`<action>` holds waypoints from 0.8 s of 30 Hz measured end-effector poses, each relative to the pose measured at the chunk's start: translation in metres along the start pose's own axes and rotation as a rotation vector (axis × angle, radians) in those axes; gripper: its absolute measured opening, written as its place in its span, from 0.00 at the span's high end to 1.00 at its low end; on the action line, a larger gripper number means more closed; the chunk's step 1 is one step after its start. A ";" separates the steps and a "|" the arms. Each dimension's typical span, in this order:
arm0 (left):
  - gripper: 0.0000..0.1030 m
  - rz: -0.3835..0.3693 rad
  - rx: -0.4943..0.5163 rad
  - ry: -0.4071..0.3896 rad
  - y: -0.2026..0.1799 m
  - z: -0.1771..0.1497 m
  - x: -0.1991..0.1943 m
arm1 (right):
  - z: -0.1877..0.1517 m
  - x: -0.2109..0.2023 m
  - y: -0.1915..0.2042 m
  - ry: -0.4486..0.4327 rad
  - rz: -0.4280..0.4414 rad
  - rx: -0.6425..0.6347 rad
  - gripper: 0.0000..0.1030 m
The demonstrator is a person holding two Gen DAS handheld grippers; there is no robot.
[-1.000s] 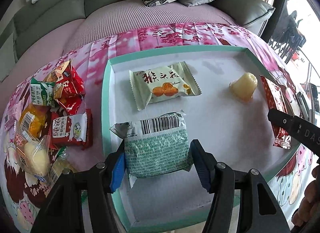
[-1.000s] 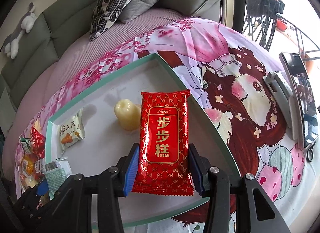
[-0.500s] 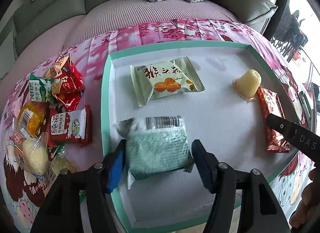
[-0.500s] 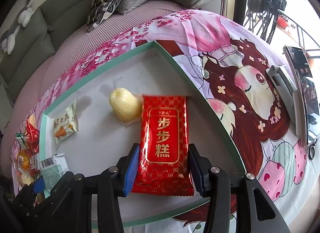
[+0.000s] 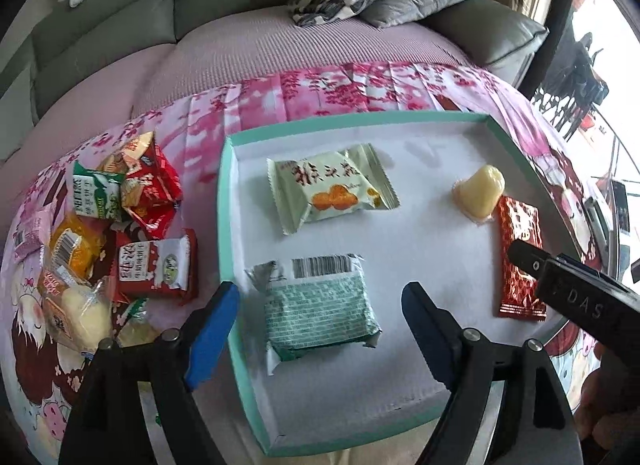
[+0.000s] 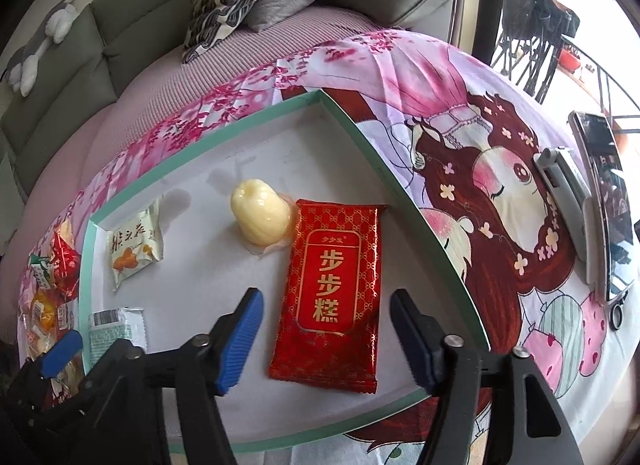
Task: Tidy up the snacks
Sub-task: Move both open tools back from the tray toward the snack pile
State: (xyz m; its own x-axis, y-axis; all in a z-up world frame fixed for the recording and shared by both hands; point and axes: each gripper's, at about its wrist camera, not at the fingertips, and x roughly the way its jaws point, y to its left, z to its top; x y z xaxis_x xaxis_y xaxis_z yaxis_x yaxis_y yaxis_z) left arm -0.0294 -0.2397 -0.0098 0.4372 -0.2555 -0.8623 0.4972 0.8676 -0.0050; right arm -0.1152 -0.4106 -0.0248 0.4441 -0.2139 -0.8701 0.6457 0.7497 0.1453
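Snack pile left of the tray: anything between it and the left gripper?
Nothing visible. The left gripper, jaws open, straddles the green packet in the tray; only the low rim separates it from the snack pile.

The red packet [image 6: 330, 297] reads "步步糕"; the right tongs' [image 5: 576, 293] arm reads "DAS".

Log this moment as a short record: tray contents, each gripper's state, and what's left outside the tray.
tray: white inside, teal rim
in tray: green packet, pale packet, jelly cup, red packet
left gripper: open, astride the green packet
right gripper: open, astride the red packet
outside tray: snack pile on the cloth, left of the tray
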 end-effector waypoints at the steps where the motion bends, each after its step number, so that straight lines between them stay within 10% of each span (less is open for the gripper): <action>1: 0.18 0.003 -0.013 -0.005 0.003 0.001 -0.002 | 0.000 0.000 0.001 -0.003 0.000 -0.004 0.29; 24: 0.09 0.051 -0.260 0.037 0.056 0.002 0.007 | -0.003 -0.005 0.012 -0.040 0.033 -0.034 0.00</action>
State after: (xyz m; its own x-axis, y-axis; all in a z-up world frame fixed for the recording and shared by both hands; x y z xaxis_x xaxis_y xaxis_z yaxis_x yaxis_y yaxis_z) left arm 0.0026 -0.1936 -0.0155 0.4269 -0.1968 -0.8826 0.2638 0.9607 -0.0866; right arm -0.1114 -0.3984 -0.0205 0.4900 -0.2131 -0.8453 0.6087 0.7777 0.1568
